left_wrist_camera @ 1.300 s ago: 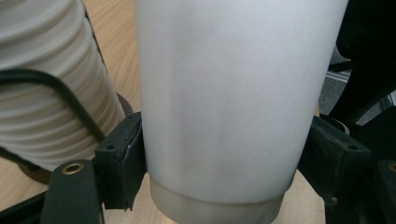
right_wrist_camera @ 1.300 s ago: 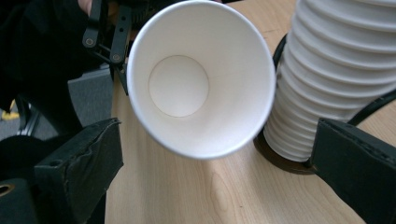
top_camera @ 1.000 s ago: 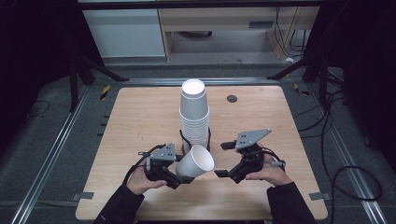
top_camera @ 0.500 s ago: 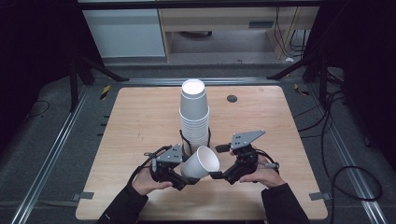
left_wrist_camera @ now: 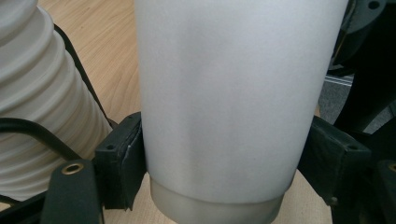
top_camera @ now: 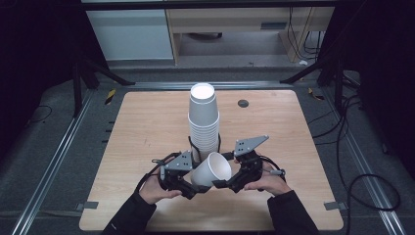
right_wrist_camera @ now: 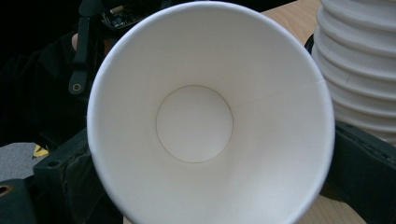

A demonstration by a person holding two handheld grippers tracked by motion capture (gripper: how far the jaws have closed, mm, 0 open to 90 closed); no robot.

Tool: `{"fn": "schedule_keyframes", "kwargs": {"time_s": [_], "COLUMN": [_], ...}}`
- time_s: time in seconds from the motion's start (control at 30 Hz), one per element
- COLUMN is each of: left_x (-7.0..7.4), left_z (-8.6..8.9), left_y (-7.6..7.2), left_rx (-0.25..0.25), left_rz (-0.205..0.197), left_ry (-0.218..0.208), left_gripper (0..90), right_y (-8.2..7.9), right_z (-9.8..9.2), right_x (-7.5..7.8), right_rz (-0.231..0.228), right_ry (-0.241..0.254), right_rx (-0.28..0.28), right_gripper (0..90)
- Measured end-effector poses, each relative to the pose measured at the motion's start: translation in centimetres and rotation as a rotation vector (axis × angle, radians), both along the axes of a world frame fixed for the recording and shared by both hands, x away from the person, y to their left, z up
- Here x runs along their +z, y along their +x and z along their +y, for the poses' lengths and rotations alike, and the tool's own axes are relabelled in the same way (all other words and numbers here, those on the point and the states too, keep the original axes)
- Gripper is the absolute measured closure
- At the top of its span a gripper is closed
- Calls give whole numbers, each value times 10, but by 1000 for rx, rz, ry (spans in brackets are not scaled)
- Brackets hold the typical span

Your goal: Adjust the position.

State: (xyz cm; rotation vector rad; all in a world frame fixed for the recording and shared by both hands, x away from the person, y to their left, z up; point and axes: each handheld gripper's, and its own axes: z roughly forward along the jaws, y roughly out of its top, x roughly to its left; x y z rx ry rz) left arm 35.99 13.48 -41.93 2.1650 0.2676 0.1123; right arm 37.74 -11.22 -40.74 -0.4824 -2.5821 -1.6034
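A tall stack of white paper cups (top_camera: 204, 122) stands mid-table. In front of it a single white paper cup (top_camera: 211, 169) hangs tilted, mouth up and to the right. My left gripper (top_camera: 195, 188) is shut on it near its base; in the left gripper view the black pads (left_wrist_camera: 123, 163) press both sides of the cup (left_wrist_camera: 229, 107), with the stack (left_wrist_camera: 42, 102) at left. My right gripper (top_camera: 222, 183) faces the cup's mouth (right_wrist_camera: 201, 121). Its jaws stand wide on either side of the rim, and the stack (right_wrist_camera: 359, 70) is at right.
The wooden table (top_camera: 147, 122) has a small dark disc (top_camera: 243, 103) at the back right. Metal rails (top_camera: 63, 147) run along both sides. Cables (top_camera: 362, 161) lie on the floor at right, and a cabinet (top_camera: 132, 34) stands beyond the far edge.
The two grippers have drawn together. The left one carried the cup a little rightward, and the right one moved left until its jaws flank the cup's rim.
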Motion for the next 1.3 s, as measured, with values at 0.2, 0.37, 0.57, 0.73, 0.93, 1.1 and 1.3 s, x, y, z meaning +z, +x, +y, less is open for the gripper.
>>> {"fn": "schedule_keyframes", "kwargs": {"time_s": [0.2, 0.37, 0.57, 0.73, 0.93, 1.1, 1.3], "left_x": [1, 0, 0, 0, 0, 0, 0], "left_z": [-1, -1, -1, -1, -1, -1, -1], "left_y": [0, 0, 0, 0, 0, 0, 0], "left_rx": [-4, 0, -7, -8, -8, -5, -6], "left_rz": [-5, -6, -4, -2, -4, -2, 10], "left_ry": [-1, 6, 10, 7, 6, 3, 3], "left_gripper": [225, 226, 227, 229, 226, 223, 217], "right_y": [1, 2, 1, 1, 0, 0, 0], "right_z": [3, 4, 3, 3, 2, 2, 1], "right_x": [-2, -3, -3, -3, -3, -3, -2], "right_rz": [11, 25, 34, 36, 27, 24, 27], "right_ry": [1, -4, -7, -12, -6, 2, -1], "right_rx": [12, 18, 20, 18, 13, 12, 13], "right_gripper": [47, 58, 73, 86, 96, 103, 107]}}
